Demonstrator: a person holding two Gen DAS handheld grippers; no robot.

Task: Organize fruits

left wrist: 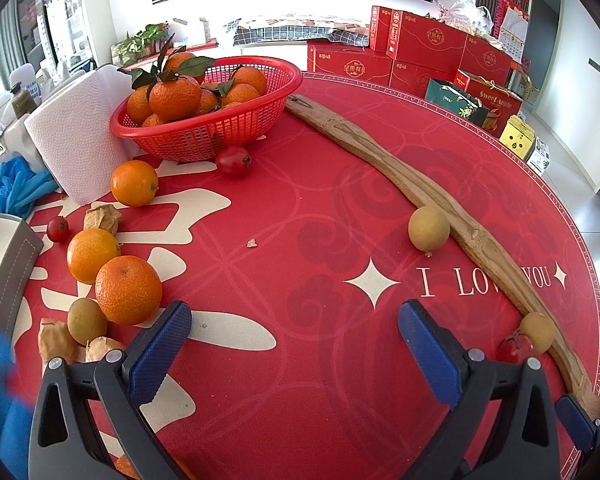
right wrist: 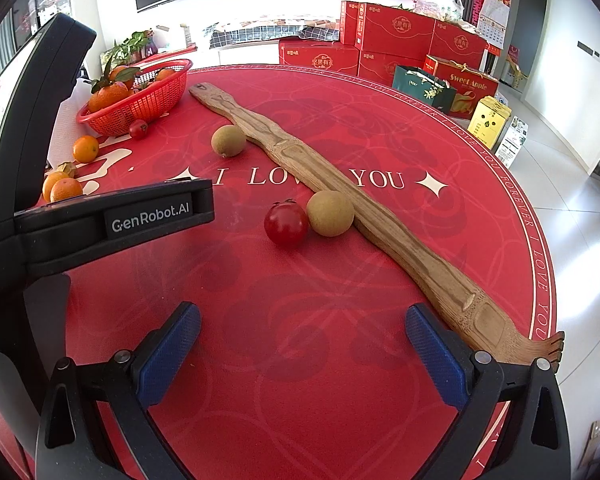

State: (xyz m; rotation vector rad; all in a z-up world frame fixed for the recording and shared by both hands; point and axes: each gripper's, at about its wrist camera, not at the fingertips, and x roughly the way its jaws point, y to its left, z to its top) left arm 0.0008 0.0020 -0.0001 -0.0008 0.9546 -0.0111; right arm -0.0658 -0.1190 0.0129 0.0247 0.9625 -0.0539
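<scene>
Left wrist view: the left tool hovers with its jaws spread wide and holding nothing over the red counter. Loose oranges lie to its left, near a red basket already full of oranges. They look firm and round, likely to roll; grip across the middle.

Right wrist view: the right tool is also spread and empty. Ahead, a cherry tomato touches a brown longan beside a wooden stick. The tomato seems soft-skinned, so pinch gently.
</scene>
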